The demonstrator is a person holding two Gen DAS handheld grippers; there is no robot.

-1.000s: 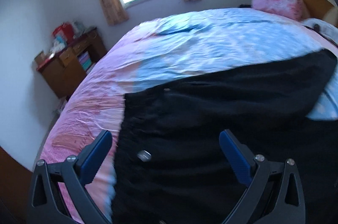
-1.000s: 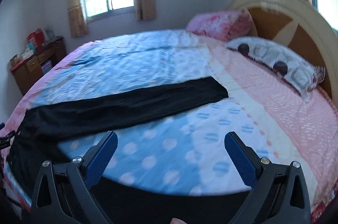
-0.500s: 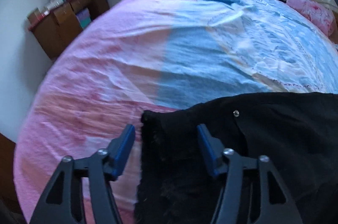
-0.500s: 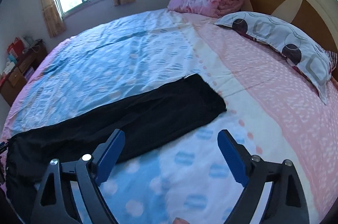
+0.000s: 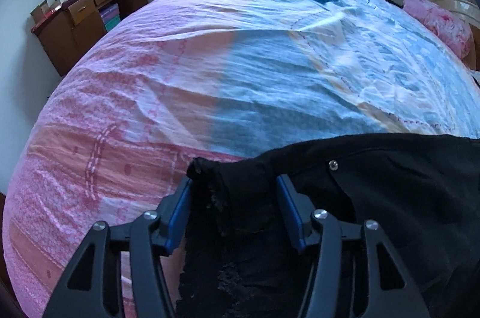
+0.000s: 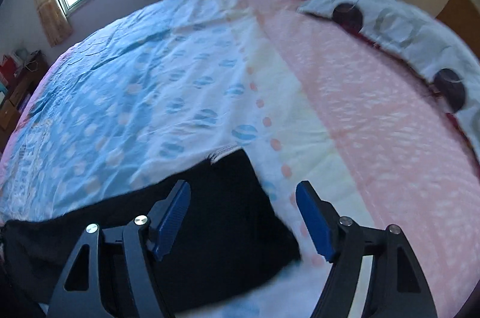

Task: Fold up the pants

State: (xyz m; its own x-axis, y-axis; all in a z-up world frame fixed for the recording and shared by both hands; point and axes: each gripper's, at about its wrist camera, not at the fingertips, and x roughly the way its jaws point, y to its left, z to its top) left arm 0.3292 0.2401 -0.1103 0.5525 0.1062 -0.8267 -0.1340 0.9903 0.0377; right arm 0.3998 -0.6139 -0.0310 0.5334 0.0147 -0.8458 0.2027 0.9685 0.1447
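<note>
The left tool [image 5: 234, 210] has just closed and is now clamping the waistband corner of the black pants [image 5: 390, 198] lying on the bed [image 5: 210, 62]. The right tool [image 6: 243, 216], jaws narrowing but still apart, is straddling the leg hem [image 6: 240, 198], so lifting both ends for a fold looks imminent.

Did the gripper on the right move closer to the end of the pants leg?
Yes. The right gripper has come toward the pants leg end; its jaws, just closing, now straddle the hem but don't yet pinch it.
</note>
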